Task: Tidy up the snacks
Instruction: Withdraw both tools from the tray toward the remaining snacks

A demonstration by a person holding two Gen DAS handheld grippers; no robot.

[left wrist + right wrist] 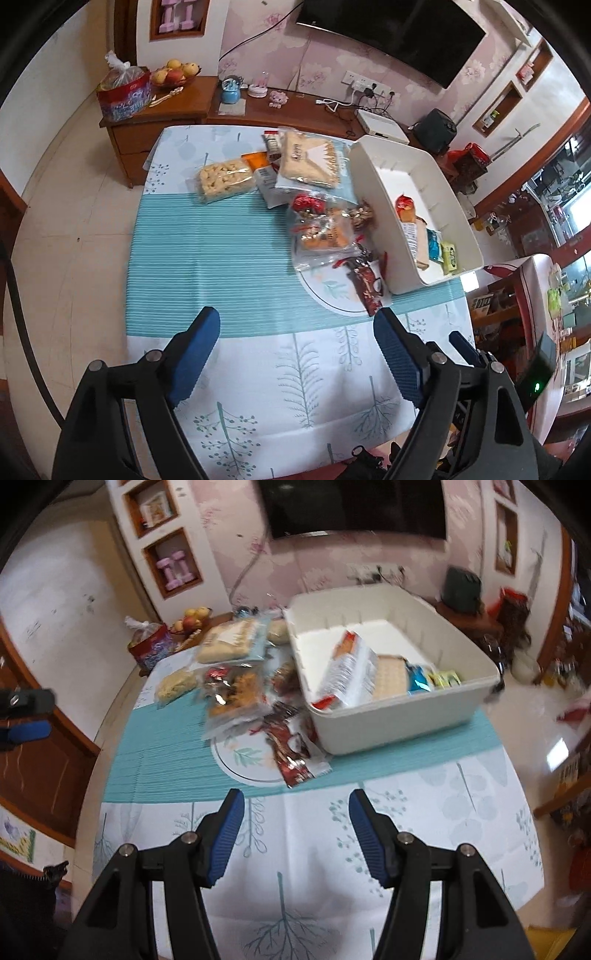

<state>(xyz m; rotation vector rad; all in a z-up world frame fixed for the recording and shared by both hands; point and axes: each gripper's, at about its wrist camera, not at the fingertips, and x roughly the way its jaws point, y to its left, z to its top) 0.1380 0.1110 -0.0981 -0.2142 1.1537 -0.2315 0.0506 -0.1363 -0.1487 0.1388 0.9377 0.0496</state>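
white bin point(391, 723) sitting on table point(424, 812), holding several snack packets point(351, 672) along near wall, left gripper point(295, 332) and right gripper point(295, 812) hovering released, gripping nothing, loose snacks point(321, 225) lying beside bin

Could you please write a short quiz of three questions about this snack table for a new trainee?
1. True or false: the white bin already holds some snack packets.
2. Which lies nearest the left gripper: A) the dark red packet, B) the pale cracker block, C) the fruit bowl?
3. Fill in: both grippers' jaws hold ____.

Key: 1 true; 2 A; 3 nothing. The right gripper also stands open over the tablecloth.
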